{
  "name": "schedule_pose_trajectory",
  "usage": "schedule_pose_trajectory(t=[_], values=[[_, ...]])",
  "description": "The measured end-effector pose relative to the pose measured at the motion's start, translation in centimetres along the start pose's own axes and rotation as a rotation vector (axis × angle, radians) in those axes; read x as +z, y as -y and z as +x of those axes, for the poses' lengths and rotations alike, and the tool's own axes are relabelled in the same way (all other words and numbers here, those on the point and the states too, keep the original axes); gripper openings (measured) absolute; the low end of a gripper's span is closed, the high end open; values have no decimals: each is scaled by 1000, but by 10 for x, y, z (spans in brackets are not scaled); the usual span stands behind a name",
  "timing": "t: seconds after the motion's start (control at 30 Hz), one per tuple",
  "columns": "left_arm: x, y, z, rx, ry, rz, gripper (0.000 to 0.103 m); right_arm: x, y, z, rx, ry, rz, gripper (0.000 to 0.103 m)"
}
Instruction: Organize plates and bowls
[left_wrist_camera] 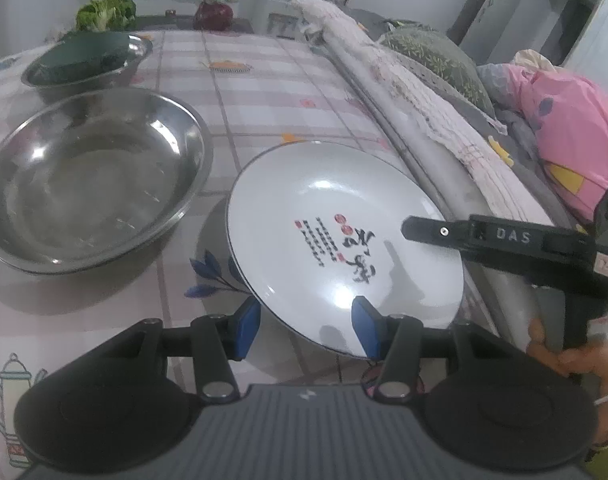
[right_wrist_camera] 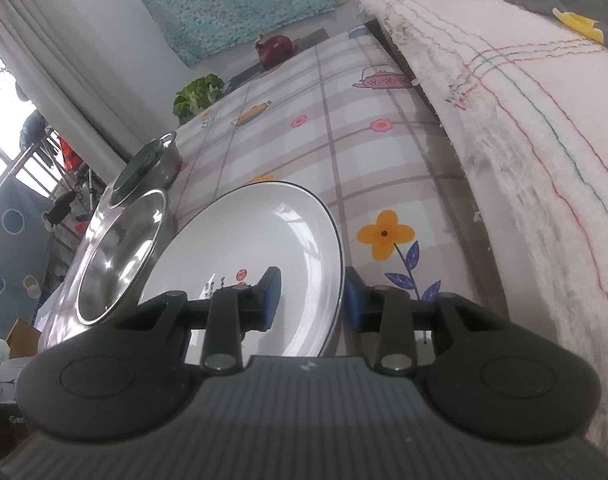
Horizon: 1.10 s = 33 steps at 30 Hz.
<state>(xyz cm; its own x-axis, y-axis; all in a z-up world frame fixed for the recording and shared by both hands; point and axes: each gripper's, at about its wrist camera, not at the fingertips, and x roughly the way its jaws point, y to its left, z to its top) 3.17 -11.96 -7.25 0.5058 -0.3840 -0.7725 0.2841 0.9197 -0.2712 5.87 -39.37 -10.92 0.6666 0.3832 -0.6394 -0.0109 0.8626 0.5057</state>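
On the checked tablecloth (left_wrist_camera: 264, 92): two steel bowls, one white plate, both grippers at the plate.
The large steel bowl (left_wrist_camera: 92, 176) lies at nine o'clock of the white plate (left_wrist_camera: 336, 216); the smaller steel bowl (left_wrist_camera: 88, 60), at eleven, holds something dark I cannot identify. The plate's near edge is hidden behind the left gripper (left_wrist_camera: 306, 326), whose jaws straddle its rim without clearly pressing. The right gripper (right_wrist_camera: 310, 300) straddles the opposite rim; its grip is unclear.
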Motion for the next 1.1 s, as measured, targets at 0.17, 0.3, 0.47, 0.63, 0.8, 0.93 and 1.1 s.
schedule_pose_trajectory(t=[0.17, 0.3, 0.47, 0.63, 0.8, 0.93, 1.1], values=[[5, 1, -4, 59, 58, 38, 50, -5, 2, -8, -19, 11, -6, 33], [9, 2, 4, 129, 62, 75, 41, -11, 2, -13, -41, 25, -27, 33], [9, 3, 12, 162, 59, 86, 25, -14, 1, -14, -60, 40, -55, 27], [10, 3, 12, 176, 64, 71, 22, -16, -7, -10, -74, 45, -114, 14], [8, 3, 2, 181, 38, 60, 20, -20, -14, -15, -90, 42, -160, 14], [-2, 5, -8, 175, 12, 46, 20, -26, -18, -20, -93, 34, -181, 14], [-2, 0, -9, 153, -1, 29, 20, -30, -18, -20, -81, 42, -169, 14]])
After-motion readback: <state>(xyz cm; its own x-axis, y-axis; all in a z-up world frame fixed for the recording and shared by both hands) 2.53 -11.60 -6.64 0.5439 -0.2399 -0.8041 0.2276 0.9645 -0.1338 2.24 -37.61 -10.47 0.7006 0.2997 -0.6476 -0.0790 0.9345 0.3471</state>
